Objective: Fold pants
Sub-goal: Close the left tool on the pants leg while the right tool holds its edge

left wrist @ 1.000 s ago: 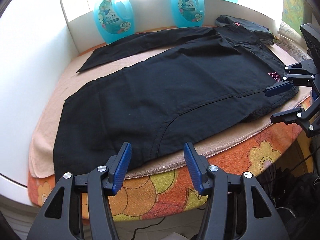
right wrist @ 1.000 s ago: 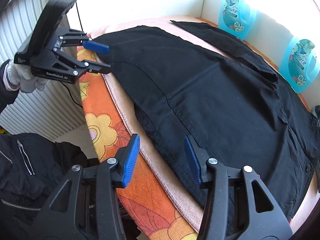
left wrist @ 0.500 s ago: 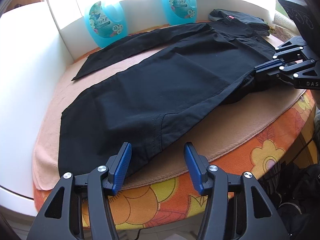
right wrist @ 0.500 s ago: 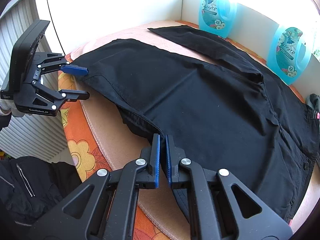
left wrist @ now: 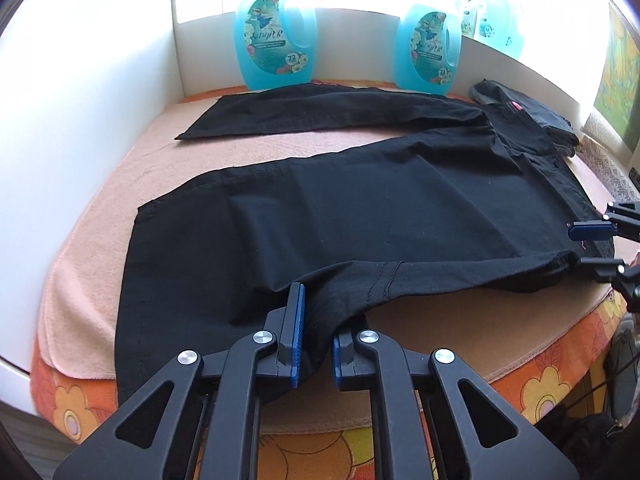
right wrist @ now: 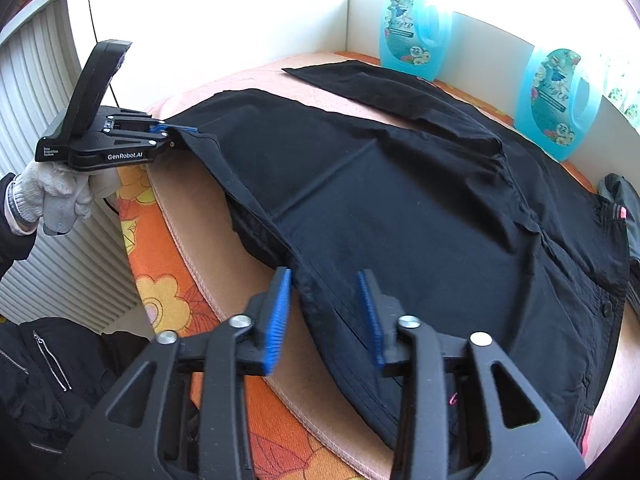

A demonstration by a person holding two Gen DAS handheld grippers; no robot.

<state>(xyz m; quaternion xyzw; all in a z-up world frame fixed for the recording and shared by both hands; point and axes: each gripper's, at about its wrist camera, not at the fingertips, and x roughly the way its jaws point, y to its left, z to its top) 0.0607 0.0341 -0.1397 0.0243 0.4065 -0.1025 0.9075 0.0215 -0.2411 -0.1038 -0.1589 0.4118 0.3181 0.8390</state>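
Black pants (left wrist: 380,208) lie spread on a peach towel (left wrist: 92,240), one leg angled away toward the back. My left gripper (left wrist: 318,328) is closing on the near side edge of the front leg, and a bunch of fabric is pinched between its blue pads. From the right wrist view the left gripper (right wrist: 180,132) grips that edge and lifts it slightly, held by a gloved hand (right wrist: 52,196). My right gripper (right wrist: 324,312) is opening at the waist end of the pants (right wrist: 400,200). The edge lies between its fingers, and the pads stand apart from it. It shows as the right gripper (left wrist: 576,248) at the right edge.
Blue detergent bottles (left wrist: 276,44) (left wrist: 428,52) stand along the white back wall. A second dark garment (left wrist: 520,108) lies folded at the back right. An orange floral cloth (right wrist: 160,288) covers the table edge. A radiator (right wrist: 40,80) and a black jacket (right wrist: 40,380) sit beyond it.
The left gripper moved in and closed on the near leg edge. The right gripper, shut on the waist edge half a second ago, has opened. The near edge sits further in from the towel's front.
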